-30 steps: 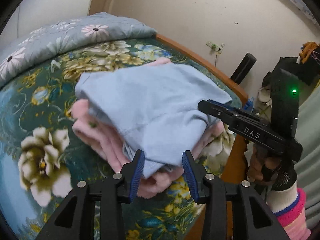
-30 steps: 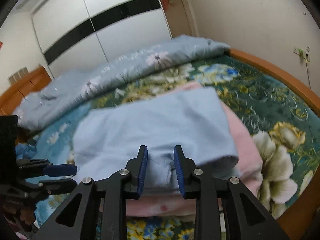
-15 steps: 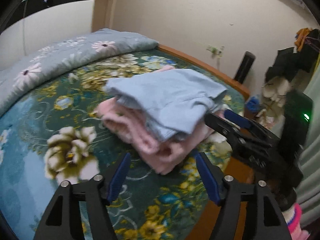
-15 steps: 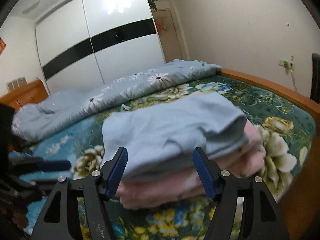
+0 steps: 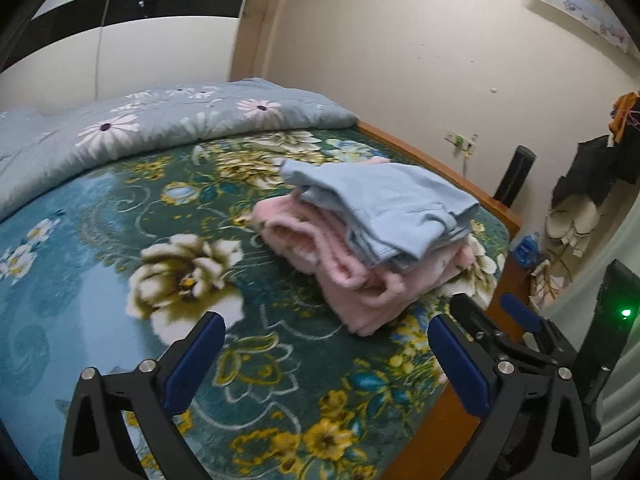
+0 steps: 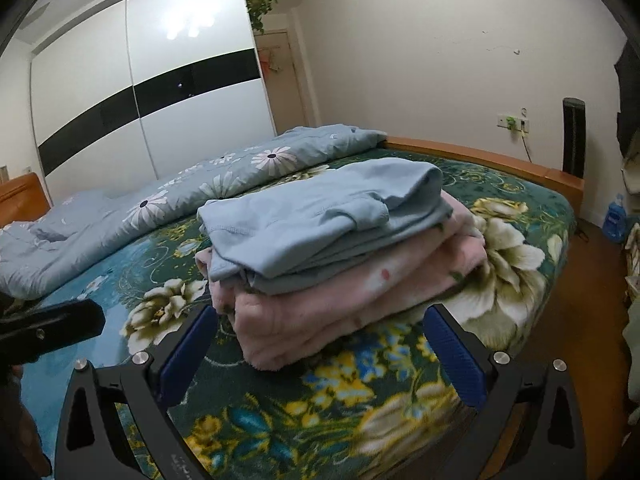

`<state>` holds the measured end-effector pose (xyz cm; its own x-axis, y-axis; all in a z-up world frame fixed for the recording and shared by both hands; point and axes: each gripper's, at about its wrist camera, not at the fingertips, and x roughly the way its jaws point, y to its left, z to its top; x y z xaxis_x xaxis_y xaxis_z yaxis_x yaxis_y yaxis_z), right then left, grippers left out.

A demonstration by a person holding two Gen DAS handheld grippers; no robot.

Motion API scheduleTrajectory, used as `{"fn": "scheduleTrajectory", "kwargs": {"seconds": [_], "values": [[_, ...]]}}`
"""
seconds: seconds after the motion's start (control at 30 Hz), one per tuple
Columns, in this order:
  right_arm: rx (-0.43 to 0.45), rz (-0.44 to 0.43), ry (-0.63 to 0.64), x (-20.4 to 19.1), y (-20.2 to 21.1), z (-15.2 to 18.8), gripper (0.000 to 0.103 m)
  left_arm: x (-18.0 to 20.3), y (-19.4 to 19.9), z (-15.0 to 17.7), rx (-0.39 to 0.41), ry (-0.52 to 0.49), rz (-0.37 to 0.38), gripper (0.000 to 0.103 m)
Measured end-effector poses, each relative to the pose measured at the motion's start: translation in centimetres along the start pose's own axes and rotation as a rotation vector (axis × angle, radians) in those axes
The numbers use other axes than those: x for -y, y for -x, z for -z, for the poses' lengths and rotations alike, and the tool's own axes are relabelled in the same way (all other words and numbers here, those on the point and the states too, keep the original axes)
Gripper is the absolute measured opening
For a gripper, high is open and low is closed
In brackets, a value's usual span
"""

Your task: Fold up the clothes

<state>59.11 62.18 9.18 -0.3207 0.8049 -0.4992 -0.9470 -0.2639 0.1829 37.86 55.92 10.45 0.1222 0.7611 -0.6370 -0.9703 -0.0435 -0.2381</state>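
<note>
A folded light-blue garment (image 5: 384, 204) (image 6: 320, 216) lies on top of a folded pink fleece garment (image 5: 360, 276) (image 6: 340, 292), stacked near the bed's foot corner on the floral blanket (image 5: 120, 240). My left gripper (image 5: 326, 344) is drawn back from the pile, its jaws opening wide with nothing between them. My right gripper (image 6: 322, 336) faces the pile's front edge; its jaws are opening too and are clear of the cloth. Each gripper shows in the other's view: the right one (image 5: 516, 328) at the pile's right, the left one (image 6: 52, 328) at the far left.
A grey-blue daisy quilt (image 5: 160, 128) (image 6: 160, 208) is bunched along the far side of the bed. The wooden bed frame (image 5: 440, 168) (image 6: 480, 156) borders the corner. A black tower (image 5: 514, 176), a blue bottle (image 6: 614, 220) and hanging clothes (image 5: 600, 168) stand by the wall.
Both grippers were closed on the blue garment's near edge; they have let go, spread wide and backed away from the pile, which now rests folded on the bed.
</note>
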Motion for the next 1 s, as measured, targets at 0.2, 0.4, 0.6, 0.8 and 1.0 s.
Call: {"fn": "scheduleTrajectory", "kwargs": {"seconds": [0.2,0.4,0.6,0.8,1.0], "values": [[-0.014,-0.024,0.034,-1.7,0.5,0.5,0.103,-1.0,1.6,1.4,0.033,0.009,-0.059,0.103],[-0.04,-0.036,0.047,-2.9,0.9,1.3,0.103,-1.7,3.1,2.5,0.041,0.028,-0.06,0.103],[-0.056,-0.027,0.041,-3.4,1.7,1.6,0.103,-1.6,3.7,3.0,0.026,0.014,-0.123,0.103],[-0.068,-0.015,0.044,-3.7,1.9,1.7,0.103,-2.0,4.1,3.4,0.022,0.034,-0.111,0.103],[-0.081,-0.022,0.041,-4.0,1.7,1.8,0.103,-2.6,4.3,4.0,0.022,0.048,-0.137,0.103]]}}
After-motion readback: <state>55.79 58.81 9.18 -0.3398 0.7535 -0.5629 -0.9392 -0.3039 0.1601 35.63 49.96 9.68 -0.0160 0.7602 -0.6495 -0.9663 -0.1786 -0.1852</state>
